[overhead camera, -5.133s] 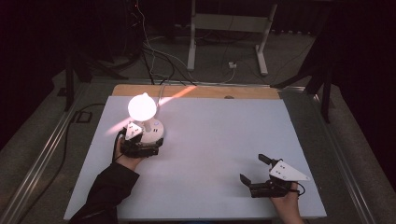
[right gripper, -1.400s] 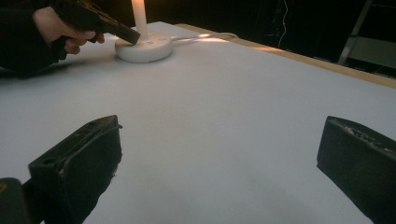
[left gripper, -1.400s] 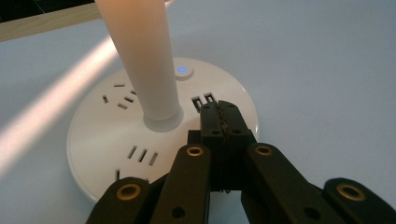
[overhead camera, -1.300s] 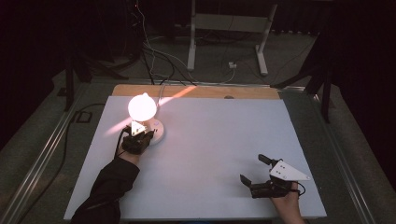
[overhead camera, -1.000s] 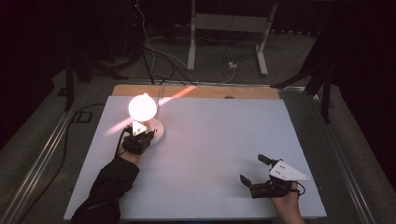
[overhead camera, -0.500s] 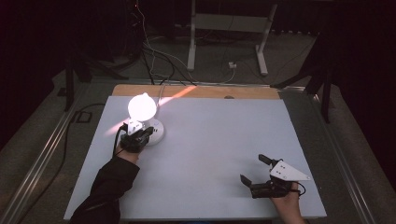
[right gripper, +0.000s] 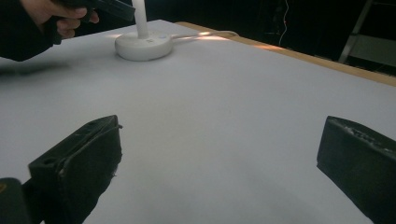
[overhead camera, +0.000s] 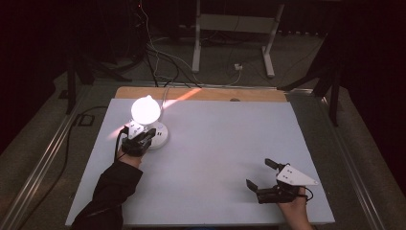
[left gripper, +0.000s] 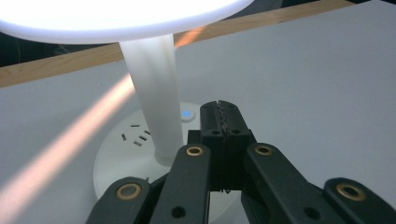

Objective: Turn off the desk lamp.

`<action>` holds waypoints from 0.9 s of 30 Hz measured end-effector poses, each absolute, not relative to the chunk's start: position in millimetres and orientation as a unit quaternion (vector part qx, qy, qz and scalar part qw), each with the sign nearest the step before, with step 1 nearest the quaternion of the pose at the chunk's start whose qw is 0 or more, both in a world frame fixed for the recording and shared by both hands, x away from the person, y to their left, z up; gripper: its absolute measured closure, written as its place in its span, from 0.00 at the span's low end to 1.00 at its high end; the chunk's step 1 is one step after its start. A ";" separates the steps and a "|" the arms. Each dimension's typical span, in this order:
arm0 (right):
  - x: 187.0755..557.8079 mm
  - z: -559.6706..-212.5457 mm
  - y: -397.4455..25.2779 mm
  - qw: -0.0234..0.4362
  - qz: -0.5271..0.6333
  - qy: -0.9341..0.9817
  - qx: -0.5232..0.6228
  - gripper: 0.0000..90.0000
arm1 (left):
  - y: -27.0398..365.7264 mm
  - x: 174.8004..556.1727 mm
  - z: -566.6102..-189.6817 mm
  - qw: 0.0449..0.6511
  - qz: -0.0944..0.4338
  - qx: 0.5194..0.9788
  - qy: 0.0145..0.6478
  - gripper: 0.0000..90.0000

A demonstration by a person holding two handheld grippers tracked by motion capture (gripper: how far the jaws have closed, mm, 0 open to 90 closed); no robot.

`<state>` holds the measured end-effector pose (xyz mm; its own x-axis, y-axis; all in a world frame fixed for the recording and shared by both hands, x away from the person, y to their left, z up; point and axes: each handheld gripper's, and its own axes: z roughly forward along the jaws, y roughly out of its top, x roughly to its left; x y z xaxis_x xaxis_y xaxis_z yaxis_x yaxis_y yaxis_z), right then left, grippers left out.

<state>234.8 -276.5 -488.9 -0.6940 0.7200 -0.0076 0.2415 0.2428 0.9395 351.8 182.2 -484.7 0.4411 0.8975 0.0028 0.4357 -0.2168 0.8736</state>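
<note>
Left gripper (left gripper: 219,116): the jaws are being kept pressed together, nothing between them, the closed tip being held just above the lamp base (left gripper: 123,161) beside the small blue-lit button (left gripper: 186,114).
Right gripper (overhead camera: 261,173): it is being rested released, jaws wide apart, near the front right of the tabletop (overhead camera: 225,143), well apart from the lamp.
Lamp: a white desk lamp is being lit at the rear left of the tabletop; its glowing head (overhead camera: 145,109) is being carried on a white stem (left gripper: 154,98) rising from the round base.
Cord: a cable (overhead camera: 165,93) is being led from the base over the wooden back edge.
Step in hand: judged from the closed tip so close to the button, the lamp's touch switch is being worked.
Doing it well: the tip is best being brought straight down on the blue dot, not on the stem just beside it; contact is best being kept light and short, since the base is probably light and could be shoved sideways.
Risk: the overhanging head is being held close above the left hand (overhead camera: 129,149), so a lift that is too high could be knocking it.
Right side: it is best being left parked where it is.
</note>
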 end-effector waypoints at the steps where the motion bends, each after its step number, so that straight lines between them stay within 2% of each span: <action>1: 234.8 -488.9 -276.5 0.227 0.527 0.755 0.318 0.00 | 182.0 352.0 -485.0 0.429 0.269 0.733 0.455 1.00; 27: 235.2 -489.5 -275.7 0.224 0.526 0.756 0.318 0.00 | 180.3 358.2 -509.0 0.400 0.252 0.748 0.465 1.00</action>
